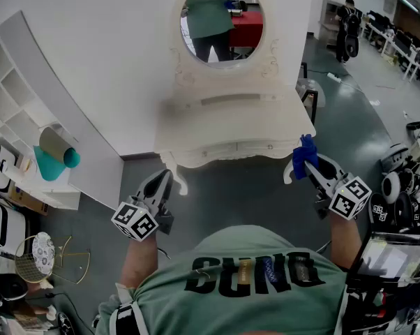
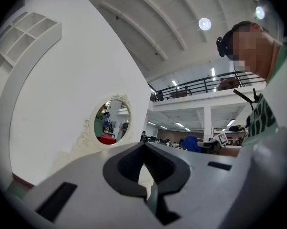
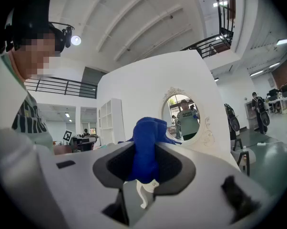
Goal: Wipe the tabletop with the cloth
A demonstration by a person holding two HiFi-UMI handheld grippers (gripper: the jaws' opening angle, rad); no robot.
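Right gripper (image 1: 312,165) is clamped on the blue cloth (image 3: 146,149), held raised at the right front corner of the white dressing table (image 1: 227,121), while left gripper (image 1: 162,180) is closed on nothing near the left front corner

head view looks down, gripper views upward; all share the mirror (image 1: 221,21)
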